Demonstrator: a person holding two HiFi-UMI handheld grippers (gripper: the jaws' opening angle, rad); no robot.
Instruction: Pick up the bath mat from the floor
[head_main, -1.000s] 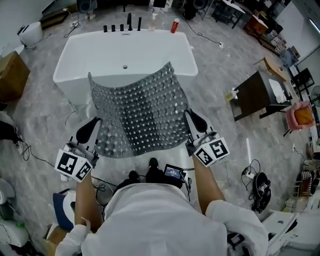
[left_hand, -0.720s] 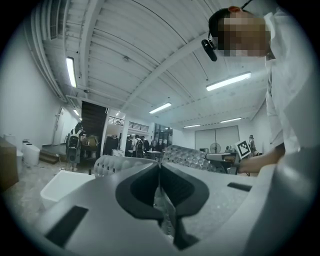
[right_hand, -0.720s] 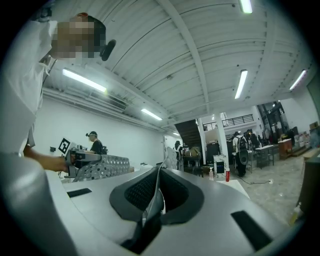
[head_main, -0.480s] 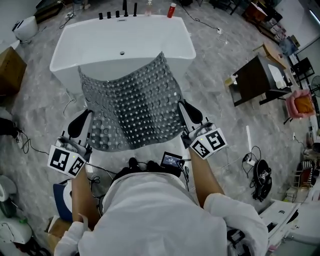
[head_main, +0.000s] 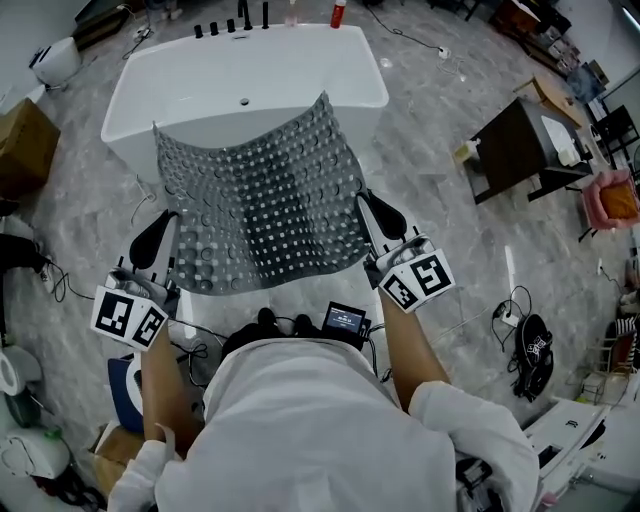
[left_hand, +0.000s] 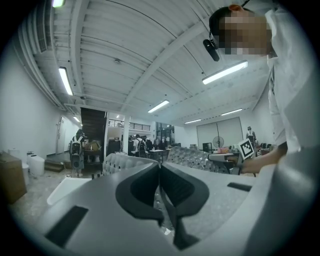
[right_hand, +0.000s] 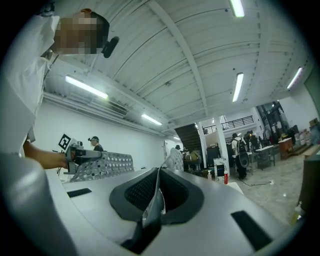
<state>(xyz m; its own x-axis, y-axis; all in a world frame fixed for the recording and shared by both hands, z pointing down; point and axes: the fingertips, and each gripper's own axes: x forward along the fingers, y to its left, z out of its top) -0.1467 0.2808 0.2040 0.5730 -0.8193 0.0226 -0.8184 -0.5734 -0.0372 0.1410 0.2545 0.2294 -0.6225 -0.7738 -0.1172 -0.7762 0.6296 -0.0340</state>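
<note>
Left gripper (head_main: 162, 232) and right gripper (head_main: 374, 212) both have jaws clamped on the bath mat's (head_main: 262, 190) near corners, its far edge looks draped over the bathtub (head_main: 128, 82) rim, so a yank could snag it there or slip those thin pinches.

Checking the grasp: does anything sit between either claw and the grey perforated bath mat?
Nothing visible. The left claw and right claw are each shut on a near corner of the grey perforated bath mat.
</note>
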